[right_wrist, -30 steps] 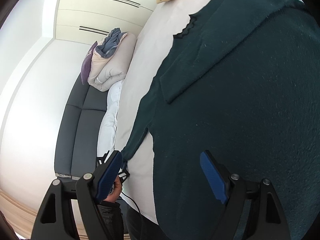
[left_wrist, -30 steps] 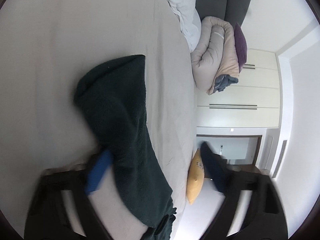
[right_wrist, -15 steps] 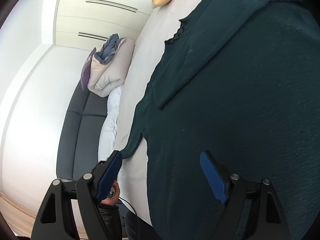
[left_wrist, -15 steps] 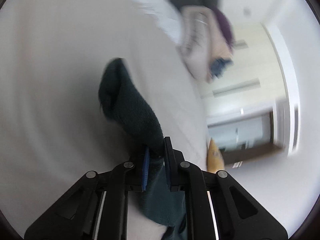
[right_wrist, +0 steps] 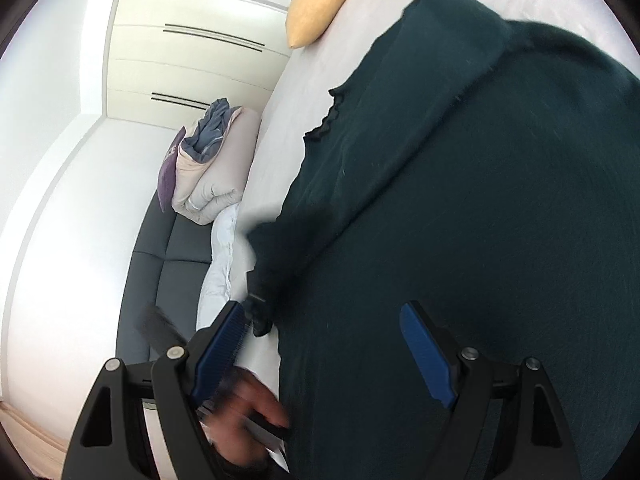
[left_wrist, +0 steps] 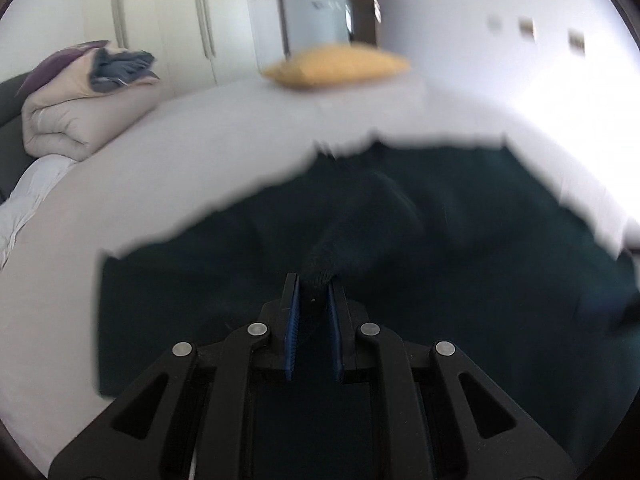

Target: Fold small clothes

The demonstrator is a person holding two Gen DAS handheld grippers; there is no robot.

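A dark green sweater (left_wrist: pixel 460 240) lies spread on the pale bed sheet (left_wrist: pixel 180 152). My left gripper (left_wrist: pixel 313 286) is shut on the sweater's sleeve end (left_wrist: pixel 320 268) and holds it over the sweater's body. In the right wrist view the same sweater (right_wrist: pixel 480 220) fills the right side, with the lifted sleeve (right_wrist: pixel 288 248) at its left edge. My right gripper (right_wrist: pixel 324 320) is open and empty, hovering over the sweater's lower left part. A hand (right_wrist: pixel 248 412) shows blurred below its left finger.
A yellow pillow (left_wrist: pixel 340 66) lies at the far edge of the bed. A rolled beige duvet with clothes on top (left_wrist: pixel 80 108) sits on the left by the dark headboard (right_wrist: pixel 160 260). White wardrobe doors (right_wrist: pixel 192 64) stand behind.
My left gripper closed on the sleeve end and swung it across over the sweater's body. My right gripper stayed open and shifted slightly over the sweater.
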